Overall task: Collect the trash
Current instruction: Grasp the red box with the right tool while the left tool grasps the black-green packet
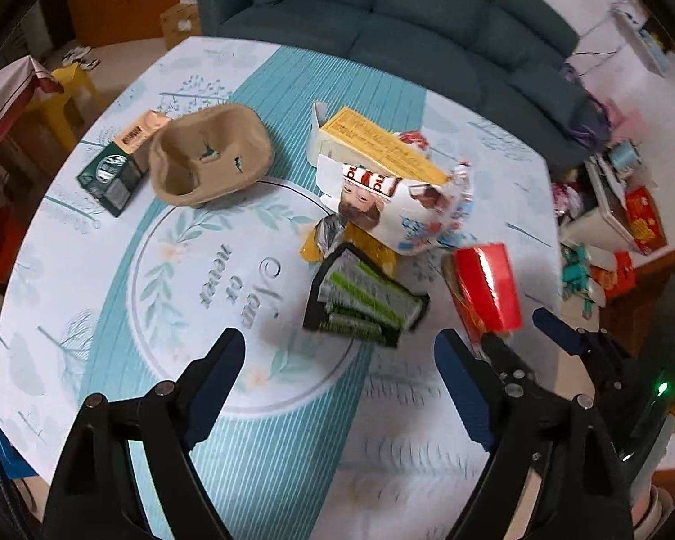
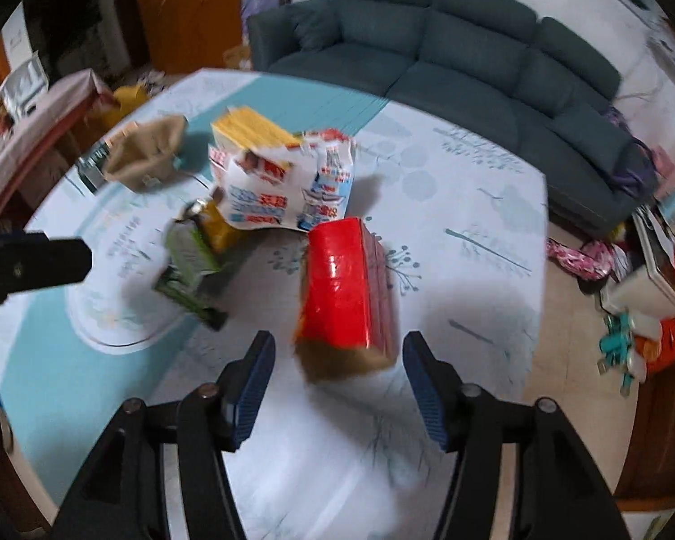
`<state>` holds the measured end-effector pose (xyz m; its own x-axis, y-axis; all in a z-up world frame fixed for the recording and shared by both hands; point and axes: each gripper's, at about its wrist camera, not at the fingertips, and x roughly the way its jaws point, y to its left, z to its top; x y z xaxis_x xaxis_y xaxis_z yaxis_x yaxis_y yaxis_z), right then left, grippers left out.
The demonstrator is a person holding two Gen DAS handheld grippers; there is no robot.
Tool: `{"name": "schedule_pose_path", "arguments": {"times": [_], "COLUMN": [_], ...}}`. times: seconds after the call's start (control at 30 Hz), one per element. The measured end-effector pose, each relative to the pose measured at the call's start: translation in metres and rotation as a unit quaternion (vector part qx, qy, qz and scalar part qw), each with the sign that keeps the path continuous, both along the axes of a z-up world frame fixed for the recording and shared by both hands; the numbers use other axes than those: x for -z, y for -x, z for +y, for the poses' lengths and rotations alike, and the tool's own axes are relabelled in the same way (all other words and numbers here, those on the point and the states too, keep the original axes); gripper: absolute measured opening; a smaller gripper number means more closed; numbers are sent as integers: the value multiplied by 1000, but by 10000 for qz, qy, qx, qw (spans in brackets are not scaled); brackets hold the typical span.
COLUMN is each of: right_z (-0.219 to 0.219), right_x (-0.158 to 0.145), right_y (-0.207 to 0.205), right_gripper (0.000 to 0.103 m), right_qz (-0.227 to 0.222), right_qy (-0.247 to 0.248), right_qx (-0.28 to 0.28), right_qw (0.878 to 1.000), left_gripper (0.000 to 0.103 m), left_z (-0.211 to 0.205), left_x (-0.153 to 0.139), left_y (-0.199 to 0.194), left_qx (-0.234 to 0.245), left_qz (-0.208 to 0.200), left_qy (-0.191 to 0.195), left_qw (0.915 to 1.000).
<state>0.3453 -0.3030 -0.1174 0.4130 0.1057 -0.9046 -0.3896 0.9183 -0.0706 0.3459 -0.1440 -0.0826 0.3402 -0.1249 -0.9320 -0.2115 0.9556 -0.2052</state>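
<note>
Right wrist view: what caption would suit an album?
Open right tool lines up on a red box among table trash.

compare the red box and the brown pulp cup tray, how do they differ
The red box is glossy and closed with flat sides; the brown pulp cup tray is matte, rounded and open, its hollows showing. The red box lies right in front of the open right gripper; the pulp cup tray sits at the table's far left beside a dark green carton. Both rest on the table, ungripped.
</note>
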Motion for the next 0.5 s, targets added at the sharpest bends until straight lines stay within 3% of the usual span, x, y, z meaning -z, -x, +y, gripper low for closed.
{"name": "schedule_pose_path", "arguments": {"times": [0.17, 0.2, 0.5], "right_z": [0, -1, -12], "right_x": [29, 31, 29], "right_y": [-20, -23, -22], "right_gripper": [58, 49, 45], "right_qz": [283, 338, 503], "right_qy": [-5, -90, -658], "right_qx": [-173, -194, -214], "right_qw": [9994, 9992, 9963], "left_gripper": [85, 85, 85], "left_z": [-5, -5, -5], "left_x": [23, 27, 64], "left_y": [-23, -26, -39], "left_qx": [-334, -408, -903], "left_qz": [251, 300, 822], "left_qy": [93, 103, 56], "left_qw": [9991, 9987, 9925]}}
